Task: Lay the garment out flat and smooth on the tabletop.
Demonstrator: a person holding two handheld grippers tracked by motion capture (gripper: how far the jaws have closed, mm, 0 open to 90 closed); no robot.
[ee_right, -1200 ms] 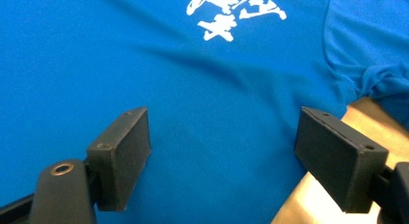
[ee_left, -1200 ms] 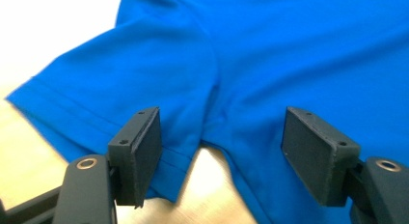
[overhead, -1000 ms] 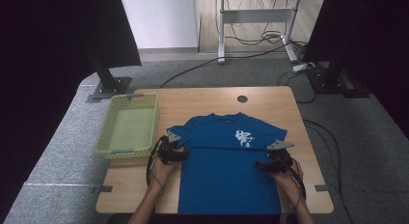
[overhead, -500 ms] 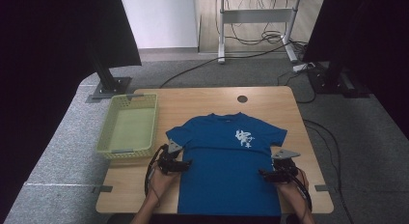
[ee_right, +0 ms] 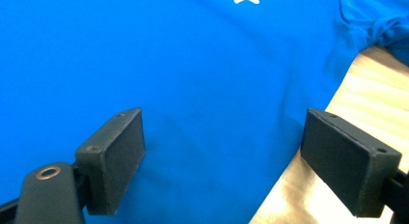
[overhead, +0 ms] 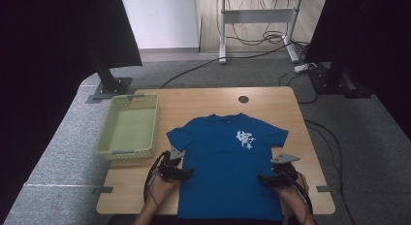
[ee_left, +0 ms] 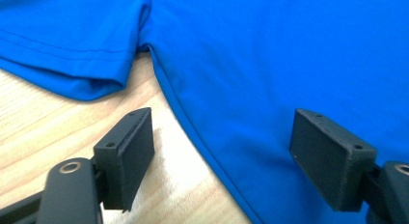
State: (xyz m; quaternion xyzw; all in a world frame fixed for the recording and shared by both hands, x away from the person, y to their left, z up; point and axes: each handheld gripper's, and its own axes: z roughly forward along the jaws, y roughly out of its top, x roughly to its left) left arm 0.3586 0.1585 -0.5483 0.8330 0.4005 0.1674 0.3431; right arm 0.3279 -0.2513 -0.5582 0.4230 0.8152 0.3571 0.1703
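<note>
The blue t-shirt (overhead: 228,167) lies flat, front up, on the worktop (overhead: 271,101) beside a green basket (overhead: 130,128), with the left hand-held gripper (overhead: 186,172) and right hand-held gripper (overhead: 264,179) at its side edges, jaws just opening, gripping nothing.

A lab or studio recording space showing itself, black curtains (overhead: 58,50) hanging on both sides, cables (overhead: 252,38) trailing over grey carpet (overhead: 368,137), a metal-framed desk (overhead: 257,16) standing behind the wooden table (overhead: 218,101)
</note>
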